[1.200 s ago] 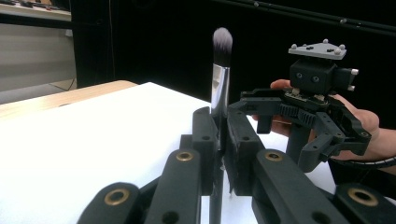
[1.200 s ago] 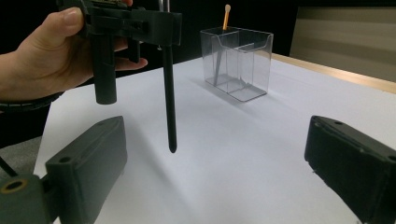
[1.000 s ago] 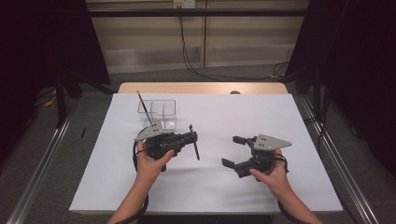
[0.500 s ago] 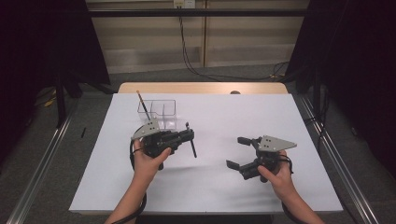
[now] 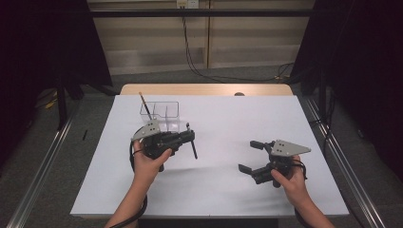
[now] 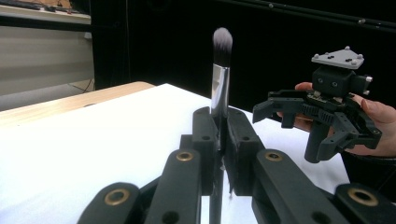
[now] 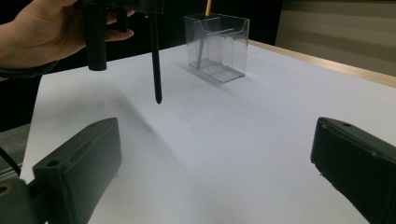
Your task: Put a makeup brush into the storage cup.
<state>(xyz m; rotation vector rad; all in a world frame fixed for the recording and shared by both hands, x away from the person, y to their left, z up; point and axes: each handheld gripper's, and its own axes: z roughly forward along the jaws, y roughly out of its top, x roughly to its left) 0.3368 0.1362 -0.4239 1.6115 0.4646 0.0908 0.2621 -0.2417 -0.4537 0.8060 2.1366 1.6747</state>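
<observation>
Left gripper (image 5: 189, 137) is clamped on a makeup brush (image 6: 219, 77), jaws pinching the metal collar and upper handle, so the bristle head sticks up past the jaws and the dark handle (image 7: 155, 56) hangs below, its tip clear of the white sheet. The brush is held upright in the air, near the middle-left of the table (image 5: 223, 199), just in front of the clear plastic organizer (image 5: 160, 110). Gripping near the collar probably keeps the brush from swinging, and vertical looks right for lowering it handle-first into a compartment.

The organizer stands at the far left part of the sheet; a thin brush or pencil (image 5: 144, 104) with an orange end already leans in its left compartment. The others look empty, hard to be sure.

Right gripper (image 5: 248, 156) has its jaws spread wide, nothing between them, hovering low over the sheet well apart from the brush. Likely just waiting or ready to help steady things.
</observation>
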